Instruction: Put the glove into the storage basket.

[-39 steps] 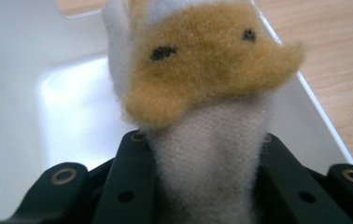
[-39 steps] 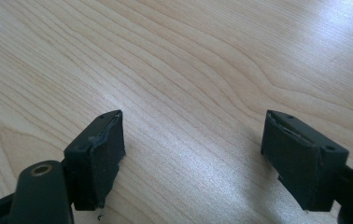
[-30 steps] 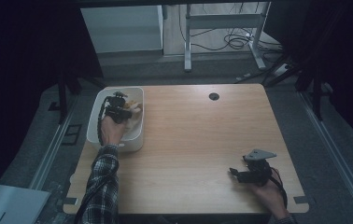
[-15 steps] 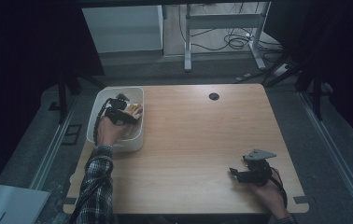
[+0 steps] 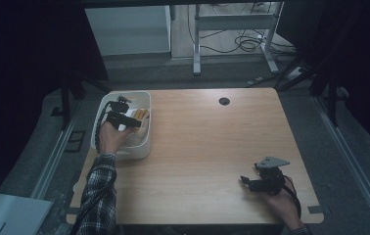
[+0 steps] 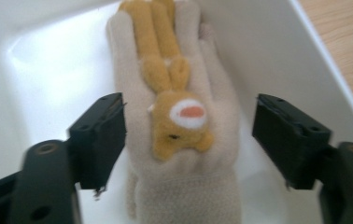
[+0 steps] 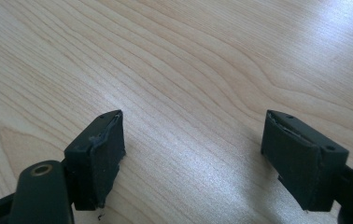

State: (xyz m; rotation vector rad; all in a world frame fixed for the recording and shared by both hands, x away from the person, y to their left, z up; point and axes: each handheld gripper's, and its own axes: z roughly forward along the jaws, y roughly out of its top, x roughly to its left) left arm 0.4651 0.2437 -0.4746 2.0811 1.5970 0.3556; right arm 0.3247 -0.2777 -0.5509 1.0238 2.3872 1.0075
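A beige glove [image 6: 132, 84] with a yellow-brown animal patch [image 6: 184, 116] lies flat on the floor of a white bin [image 6: 268, 51]. My left gripper [image 6: 191, 126] hovers over it. Its jaws stand apart on either side of the glove and have just been closing, with the glove between them and the pads clear of it. From the high view, the left gripper [image 5: 124, 117] is over the bin [image 5: 141, 147] at the table's left edge, with the glove [image 5: 141, 115] beside its tips. My right gripper [image 5: 245, 181] rests low near the front right corner, open over bare wood [image 7: 193, 140].
The wooden table [image 5: 212, 142] has a dark cable hole [image 5: 224, 101] near its far edge. The white bin's walls close in around the left gripper. Dark floor, metal rails and a desk frame with cables [image 5: 232, 44] surround the table.
The left hand has drawn back slightly over the bin, and the glove now lies free on the bin floor. The right gripper has not moved.
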